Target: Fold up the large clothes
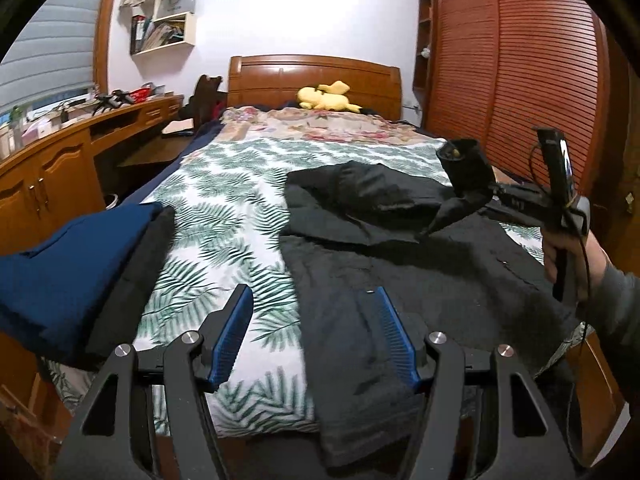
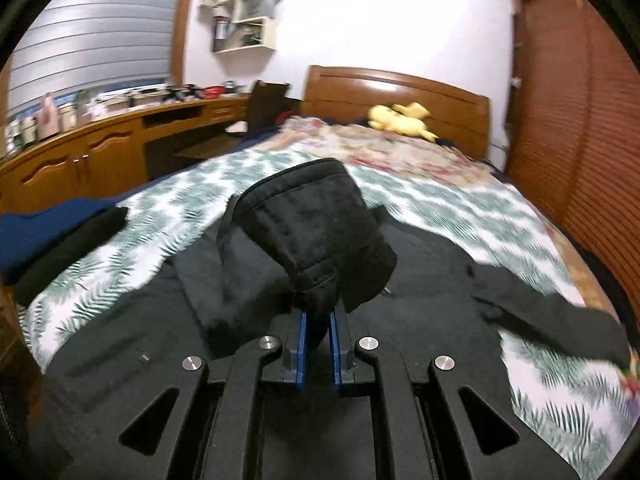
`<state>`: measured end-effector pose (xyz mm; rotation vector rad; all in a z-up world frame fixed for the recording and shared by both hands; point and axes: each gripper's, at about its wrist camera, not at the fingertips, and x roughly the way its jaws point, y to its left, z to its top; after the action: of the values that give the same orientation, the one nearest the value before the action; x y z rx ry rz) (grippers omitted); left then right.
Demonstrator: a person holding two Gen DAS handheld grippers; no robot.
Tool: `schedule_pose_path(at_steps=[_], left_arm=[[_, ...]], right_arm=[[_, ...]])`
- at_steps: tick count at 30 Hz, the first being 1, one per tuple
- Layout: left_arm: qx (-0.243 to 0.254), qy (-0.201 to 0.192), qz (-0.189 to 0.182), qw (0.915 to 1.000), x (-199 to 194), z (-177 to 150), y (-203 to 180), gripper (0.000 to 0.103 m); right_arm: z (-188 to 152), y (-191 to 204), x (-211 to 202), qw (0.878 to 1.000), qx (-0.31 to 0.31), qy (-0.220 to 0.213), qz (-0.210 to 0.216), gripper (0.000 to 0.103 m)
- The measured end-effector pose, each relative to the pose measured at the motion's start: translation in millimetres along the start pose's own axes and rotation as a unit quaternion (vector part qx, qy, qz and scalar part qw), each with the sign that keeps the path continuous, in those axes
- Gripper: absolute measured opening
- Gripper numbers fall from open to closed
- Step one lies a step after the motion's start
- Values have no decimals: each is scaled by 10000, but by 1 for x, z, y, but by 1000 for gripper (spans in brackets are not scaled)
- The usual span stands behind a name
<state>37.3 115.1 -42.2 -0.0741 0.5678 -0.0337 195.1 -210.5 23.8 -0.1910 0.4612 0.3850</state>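
Black jacket (image 1: 400, 248): one, spread on the leaf-print bedcover (image 1: 224, 200). One sleeve cuff (image 2: 316, 232) is raised and clamped between the closed pads of the right gripper (image 2: 318, 344). Left gripper (image 1: 316, 336): jaws apart, nothing held, one finger over the jacket. Folded garments (image 1: 72, 264): two, stacked at the bed's left edge. Yellow plush toy (image 1: 326, 96): one.

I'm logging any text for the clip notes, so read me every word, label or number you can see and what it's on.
No text can be read in either view.
Binders and papers on the wall shelves: too small and blurred.
Clutter on the desk: any labels are too blurred.
Black jacket: no visible label.
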Motion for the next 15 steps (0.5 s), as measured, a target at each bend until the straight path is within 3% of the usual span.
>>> schedule_pose_path(at_steps=[7, 10, 15], left_arm=[[184, 26, -165, 9997, 4, 5, -30, 64], [221, 60, -229, 9995, 6, 4, -38, 64], [244, 99, -330, 9991, 9, 3, -49, 64]], right_arm=[[-56, -7, -7, 9959, 668, 579, 167, 19], [-70, -9, -19, 9945, 775, 648, 262, 31], [-77, -25, -49, 9940, 855, 574, 367, 43]])
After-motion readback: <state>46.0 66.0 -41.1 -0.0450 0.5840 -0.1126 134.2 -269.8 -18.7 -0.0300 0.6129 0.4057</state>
